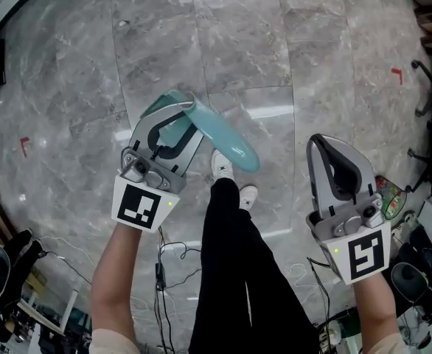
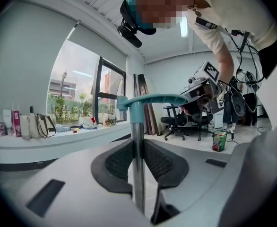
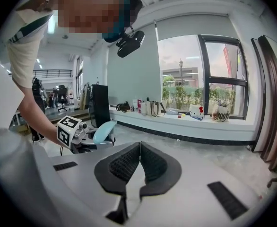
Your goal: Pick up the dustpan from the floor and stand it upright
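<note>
Left gripper: my fingers are clamped on the dustpan's metal pole, one dark pad on each side of it.
Dustpan: in the head view its teal grip is a long oval slanting from 11 o'clock to 5 o'clock, just off the tips of my left fingers at their 3 o'clock side. More teal shows through the gap between those fingers.
Pole in the left gripper view: it rises straight toward 12 o'clock between the pads and ends in the teal crossbar grip.
Pan end: I cannot tell whether it touches the floor.
Right gripper: my fingers are pressed together with nothing between them, well apart from the dustpan, at 3 o'clock of my left gripper.
Right gripper view: my left gripper with the teal grip sits at 9 o'clock.
Shoes: white, just below the grip at its 6 o'clock.
Floor marks: red tape corners at 9 o'clock and 2 o'clock.
</note>
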{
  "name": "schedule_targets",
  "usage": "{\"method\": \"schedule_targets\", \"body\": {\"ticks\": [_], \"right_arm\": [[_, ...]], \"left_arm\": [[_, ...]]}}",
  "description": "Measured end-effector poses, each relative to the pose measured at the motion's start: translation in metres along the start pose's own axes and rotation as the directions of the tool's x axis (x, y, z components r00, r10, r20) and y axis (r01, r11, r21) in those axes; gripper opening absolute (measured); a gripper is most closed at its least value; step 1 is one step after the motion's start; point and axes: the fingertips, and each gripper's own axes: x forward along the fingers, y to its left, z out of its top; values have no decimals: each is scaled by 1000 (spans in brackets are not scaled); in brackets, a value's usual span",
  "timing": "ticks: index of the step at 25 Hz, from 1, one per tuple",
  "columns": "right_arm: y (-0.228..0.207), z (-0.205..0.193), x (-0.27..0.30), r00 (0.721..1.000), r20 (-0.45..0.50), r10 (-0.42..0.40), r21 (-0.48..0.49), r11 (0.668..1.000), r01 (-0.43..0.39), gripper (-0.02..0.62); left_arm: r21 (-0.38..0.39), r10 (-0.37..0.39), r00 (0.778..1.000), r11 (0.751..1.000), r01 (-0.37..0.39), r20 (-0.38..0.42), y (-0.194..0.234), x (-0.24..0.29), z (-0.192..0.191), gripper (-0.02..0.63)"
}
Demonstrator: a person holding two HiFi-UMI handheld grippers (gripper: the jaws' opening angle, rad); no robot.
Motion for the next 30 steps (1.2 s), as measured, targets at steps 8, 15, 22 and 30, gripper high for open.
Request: {"method": "schedule_targets", "body": {"ticks": [8, 15, 22, 30], "right_arm": [[55, -19, -17, 999, -4, 38, -16, 999, -38, 17], [63, -23, -28, 998, 5, 60, -19, 998, -60, 17], [65, -11, -68, 1000, 21, 13, -27, 1000, -13, 17], [82, 35, -153, 996, 93, -15, -13, 1000, 16, 17]], "left_arm": [[116, 59, 998, 991, -62, 22, -10, -45, -8, 81], [184, 69, 997, 981, -60, -41, -8, -46, -16, 83], [244, 188, 976, 957, -156, -110, -9, -81, -25, 83], [249, 272, 943, 943, -221, -192, -66, -164, 57, 11]]}}
